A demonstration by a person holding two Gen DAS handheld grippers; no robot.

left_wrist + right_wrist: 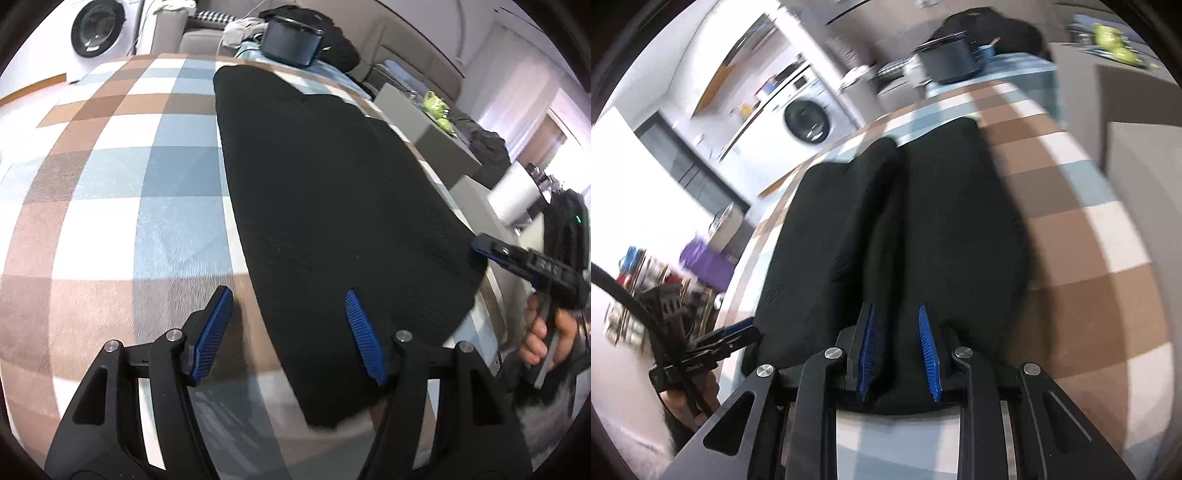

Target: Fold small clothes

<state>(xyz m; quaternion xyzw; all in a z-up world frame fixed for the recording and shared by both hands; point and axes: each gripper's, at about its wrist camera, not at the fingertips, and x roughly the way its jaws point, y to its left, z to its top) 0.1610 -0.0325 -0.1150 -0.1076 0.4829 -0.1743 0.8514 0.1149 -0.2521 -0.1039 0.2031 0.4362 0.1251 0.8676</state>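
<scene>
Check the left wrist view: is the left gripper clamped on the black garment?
No, the left gripper stands wide open over the black garment, its pads apart.

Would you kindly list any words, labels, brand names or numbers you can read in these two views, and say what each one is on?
None can be read.
Washing machine: any panel markings are blurred.
Shelf items at the left of the right wrist view: labels smeared by motion blur.
Black garment and checked cloth: no print visible.

A plain black garment (332, 206) lies on a desk (110, 206) covered in a check of brown, pale blue and white squares. Both tongs, left (291, 332) and right (898, 350), are black with ribbed blue pads. A white washing machine (809, 120) has a dark round door.
</scene>
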